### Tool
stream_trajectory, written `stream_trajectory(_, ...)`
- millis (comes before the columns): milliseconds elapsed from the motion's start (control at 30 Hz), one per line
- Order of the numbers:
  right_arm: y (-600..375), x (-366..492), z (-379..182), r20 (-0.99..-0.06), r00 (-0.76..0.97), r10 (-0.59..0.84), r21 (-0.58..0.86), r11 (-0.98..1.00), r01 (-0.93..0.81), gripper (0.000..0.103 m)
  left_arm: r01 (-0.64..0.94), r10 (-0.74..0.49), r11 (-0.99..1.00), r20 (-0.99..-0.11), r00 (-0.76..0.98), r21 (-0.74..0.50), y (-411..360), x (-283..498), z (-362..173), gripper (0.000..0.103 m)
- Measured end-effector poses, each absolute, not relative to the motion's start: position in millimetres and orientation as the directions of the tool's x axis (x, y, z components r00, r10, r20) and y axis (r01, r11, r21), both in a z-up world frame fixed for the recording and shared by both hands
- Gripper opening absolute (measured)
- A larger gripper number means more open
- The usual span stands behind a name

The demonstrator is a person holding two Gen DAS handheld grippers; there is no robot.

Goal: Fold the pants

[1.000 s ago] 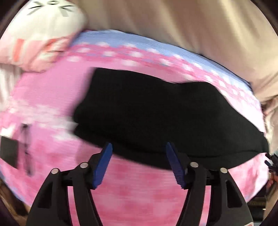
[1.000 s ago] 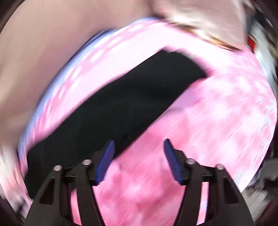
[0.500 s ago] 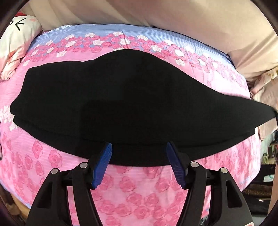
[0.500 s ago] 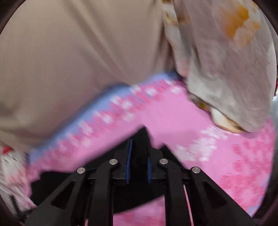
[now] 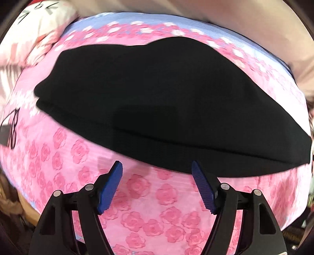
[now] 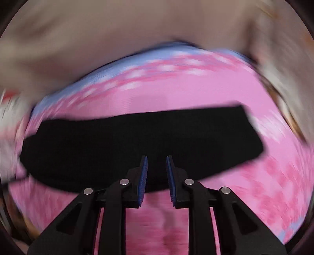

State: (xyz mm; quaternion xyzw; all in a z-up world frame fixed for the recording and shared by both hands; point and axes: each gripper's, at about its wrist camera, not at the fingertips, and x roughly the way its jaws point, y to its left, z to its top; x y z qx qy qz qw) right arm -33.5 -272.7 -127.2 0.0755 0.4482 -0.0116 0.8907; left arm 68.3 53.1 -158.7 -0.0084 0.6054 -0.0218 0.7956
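Observation:
Black pants (image 5: 157, 102) lie folded lengthwise as a long band across a pink rose-print bedsheet (image 5: 149, 211). My left gripper (image 5: 157, 166) is open and empty, hovering just short of the pants' near edge. In the right wrist view, which is blurred by motion, the pants (image 6: 117, 143) stretch left to right. My right gripper (image 6: 156, 162) hangs over their near edge with its blue pads a narrow gap apart and nothing between them.
A white cartoon pillow (image 5: 37, 29) lies at the bed's far left. A beige wall or curtain (image 5: 235, 15) runs behind the bed. A blue strip (image 5: 137, 18) borders the sheet's far edge. A small dark item (image 5: 7, 133) lies at the left edge.
My right gripper was shut on the pants' end half a second ago; it has let go, parted slightly and pulled back. The left gripper has drawn back a little, staying open.

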Motion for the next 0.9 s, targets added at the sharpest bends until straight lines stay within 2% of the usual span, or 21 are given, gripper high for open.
stream_trajectory(67,-201,-17,-132,-0.790,0.603,0.109,0.068,0.994,-0.090,0.023,0.000,-0.015,1.000,-0.960,0.278,-0.016,65,69,-158,0.070)
stream_trajectory(100,-169,-7,-136,-0.791,0.598,0.133,0.040,0.985,-0.167,0.039,-0.008,0.002,1.000,-0.960,0.280,-0.001,71,69,-159,0.070)
stream_trajectory(133,-130,3,-145,-0.789,0.598,0.138,-0.025,0.966,-0.256,0.044,-0.014,0.010,1.000,-0.960,0.280,0.006,77,70,-158,0.070)
stream_trajectory(233,-48,26,-164,-0.795,0.582,0.170,-0.137,0.884,-0.446,0.044,-0.052,0.036,0.998,-0.957,0.289,0.022,103,65,-155,0.070)
stream_trajectory(433,4,68,-199,-0.834,0.518,0.188,-0.147,0.831,-0.537,0.040,-0.133,0.079,0.990,-0.956,0.281,0.042,166,45,-154,0.071)
stream_trajectory(467,1,70,-199,-0.837,0.507,0.205,-0.123,0.832,-0.541,0.037,-0.149,0.079,0.988,-0.956,0.281,0.038,178,41,-155,0.071)
stream_trajectory(500,2,74,-198,-0.847,0.485,0.218,-0.094,0.837,-0.539,0.028,-0.161,0.079,0.986,-0.956,0.281,0.034,187,39,-155,0.071)
stream_trajectory(533,-3,81,-193,-0.862,0.456,0.223,-0.058,0.849,-0.525,0.008,-0.177,0.075,0.984,-0.958,0.278,0.026,198,36,-156,0.071)
stream_trajectory(600,-8,84,-173,-0.860,0.438,0.262,0.007,0.864,-0.503,0.007,-0.189,0.066,0.982,-0.957,0.284,0.012,209,33,-154,0.071)
stream_trajectory(733,-6,54,-119,-0.834,0.446,0.326,0.048,0.848,-0.528,0.007,-0.202,0.057,0.979,-0.949,0.309,-0.007,226,37,-147,0.071)
stream_trajectory(800,0,39,-143,-0.872,0.369,0.323,0.066,0.823,-0.565,0.009,-0.204,0.047,0.979,-0.944,0.325,-0.022,231,41,-143,0.071)
stream_trajectory(867,7,29,-194,-0.928,0.312,0.203,-0.016,0.816,-0.577,0.011,-0.200,0.043,0.979,-0.944,0.326,-0.024,233,46,-144,0.071)
stream_trajectory(900,9,20,-191,-0.908,0.367,0.203,-0.050,0.817,-0.575,0.011,-0.201,0.050,0.980,-0.946,0.320,-0.016,234,50,-144,0.071)
